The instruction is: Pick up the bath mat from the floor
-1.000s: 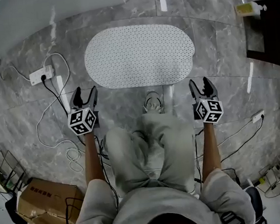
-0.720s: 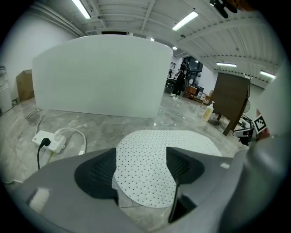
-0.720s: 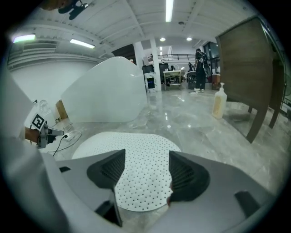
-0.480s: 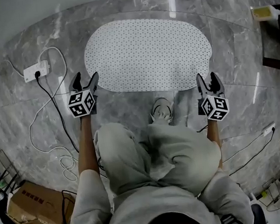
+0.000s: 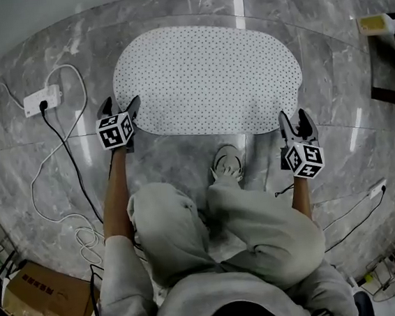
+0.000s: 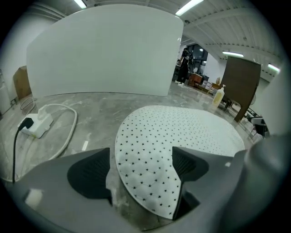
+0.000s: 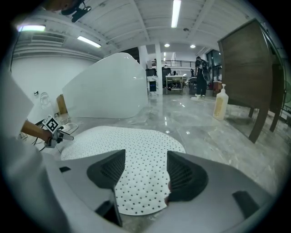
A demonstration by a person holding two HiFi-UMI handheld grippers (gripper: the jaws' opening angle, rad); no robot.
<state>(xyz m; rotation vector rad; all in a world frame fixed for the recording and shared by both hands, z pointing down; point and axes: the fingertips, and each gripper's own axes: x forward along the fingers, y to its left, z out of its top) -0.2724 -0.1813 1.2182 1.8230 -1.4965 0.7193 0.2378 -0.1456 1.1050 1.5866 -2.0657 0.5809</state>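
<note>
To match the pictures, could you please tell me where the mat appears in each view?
Head view: mat top centre.
Left gripper view: mat centre, running right.
Right gripper view: mat lower centre.
Shared landmark: bottle, right of the mat in all three.

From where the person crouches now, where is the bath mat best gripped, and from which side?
Probably the near edge of the bath mat, at its two rounded corners, coming in low from that side: it lies flat and thin on the floor, so only the rim can be pinched.
</note>
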